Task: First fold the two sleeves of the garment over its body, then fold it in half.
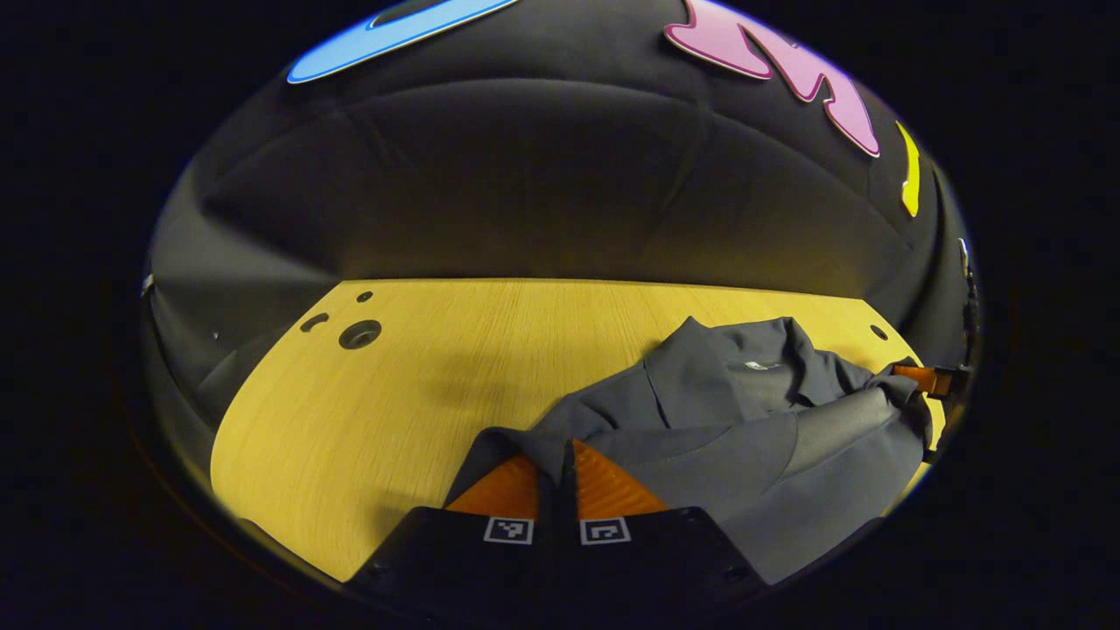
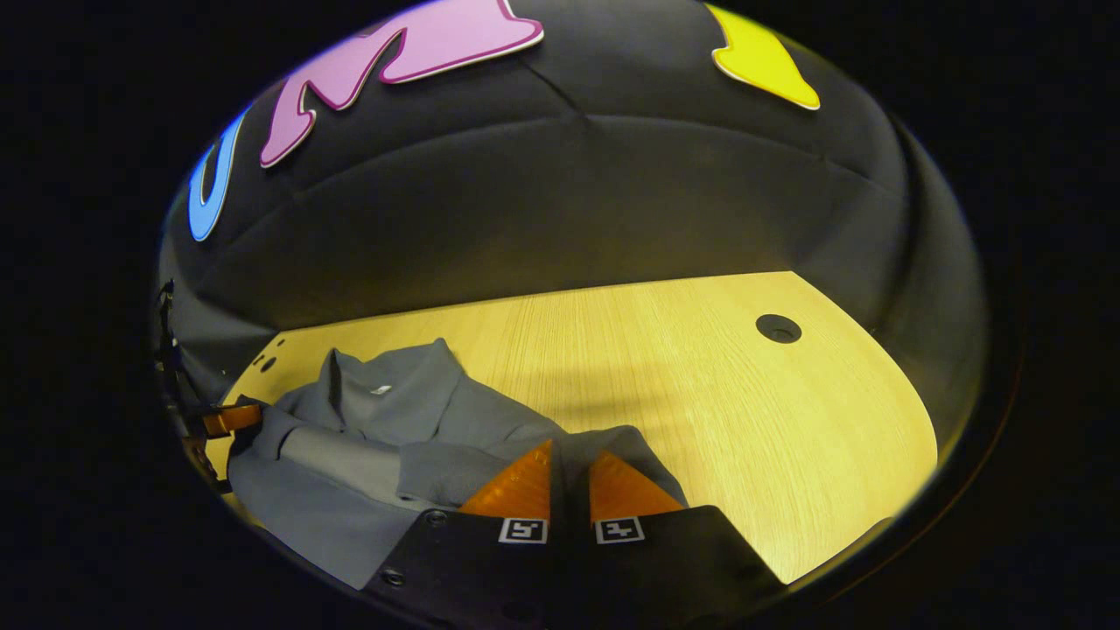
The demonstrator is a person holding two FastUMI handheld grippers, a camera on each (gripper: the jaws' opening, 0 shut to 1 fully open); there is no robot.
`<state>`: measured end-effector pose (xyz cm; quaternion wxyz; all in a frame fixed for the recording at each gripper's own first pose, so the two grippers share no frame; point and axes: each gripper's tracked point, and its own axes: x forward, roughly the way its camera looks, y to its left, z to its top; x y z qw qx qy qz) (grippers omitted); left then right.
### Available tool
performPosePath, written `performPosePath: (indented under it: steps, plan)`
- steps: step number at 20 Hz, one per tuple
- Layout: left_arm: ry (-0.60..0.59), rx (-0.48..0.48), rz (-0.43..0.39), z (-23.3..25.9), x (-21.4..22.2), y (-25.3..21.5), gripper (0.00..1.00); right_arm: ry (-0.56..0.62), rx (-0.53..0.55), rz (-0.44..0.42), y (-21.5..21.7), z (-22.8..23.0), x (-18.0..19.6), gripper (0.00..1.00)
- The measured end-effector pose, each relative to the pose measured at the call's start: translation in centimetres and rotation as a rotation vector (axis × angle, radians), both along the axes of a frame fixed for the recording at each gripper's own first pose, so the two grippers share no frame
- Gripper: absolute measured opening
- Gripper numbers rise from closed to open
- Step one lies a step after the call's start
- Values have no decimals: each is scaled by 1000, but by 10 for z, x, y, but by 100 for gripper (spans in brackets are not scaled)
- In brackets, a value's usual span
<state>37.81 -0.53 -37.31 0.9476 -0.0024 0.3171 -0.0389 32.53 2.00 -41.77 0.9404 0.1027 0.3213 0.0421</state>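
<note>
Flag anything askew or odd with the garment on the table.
The grey garment lies bunched rather than flat on the wooden table: its collar stands up and folds ridge its middle. No damage or spills show.

A pale wooden table (image 1: 394,411) with fine straight grain runs across the lower half of both views, its far edge meeting the dark booth wall. A grey collared garment (image 1: 744,429) lies rumpled on it, at the lower right of the left gripper view and the lower left of the right gripper view (image 2: 385,429), collar toward the wall. Round holes (image 1: 360,333) pierce the tabletop at the upper left of the left gripper view; another hole (image 2: 778,328) sits at the upper right of the right gripper view.
</note>
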Motion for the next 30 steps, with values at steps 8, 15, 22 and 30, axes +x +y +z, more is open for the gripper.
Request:
performPosePath:
  steps: [8,15,22,30]
  plan:
    - [4,-18,42,-1,-5,3,43,8,-6,-14,-1,6,-2,25]
    - [-64,-53,-34,37,-24,-17,93,-44,-3,9,3,52,-18,59]
    - [-159,-70,-70,105,-83,-32,96,-127,7,50,6,127,-63,87]
    - [-220,-118,-152,173,-183,-59,96,-193,21,87,7,198,-149,88]
